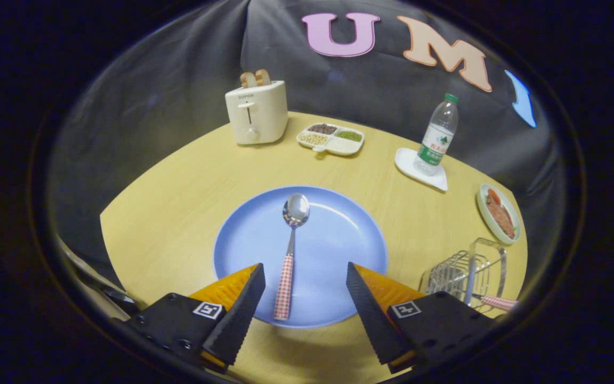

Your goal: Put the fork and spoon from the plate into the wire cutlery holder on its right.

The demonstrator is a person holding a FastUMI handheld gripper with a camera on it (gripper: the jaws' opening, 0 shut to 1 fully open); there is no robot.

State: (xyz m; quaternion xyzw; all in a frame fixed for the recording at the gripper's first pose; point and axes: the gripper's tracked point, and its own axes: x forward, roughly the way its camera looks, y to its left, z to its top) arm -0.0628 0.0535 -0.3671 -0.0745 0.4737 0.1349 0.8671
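Observation:
A spoon [290, 250] with a red-and-white checked handle lies on the blue plate [339, 240], bowl pointing away. Its handle end rests between the fingers, closer to the left one. My gripper [305, 273] is open above the plate's near rim, touching nothing. To the right of the plate stands the wire cutlery holder [464, 274], just beyond the right finger. A second checked handle [499, 303], which looks like the fork's, sticks out of the holder on its right side.
At the back of the wooden table stand a white toaster [257, 113] with bread, a divided snack tray [331, 139], and a water bottle [437, 136] on a white coaster. A small dish of food [499, 213] sits behind the holder.

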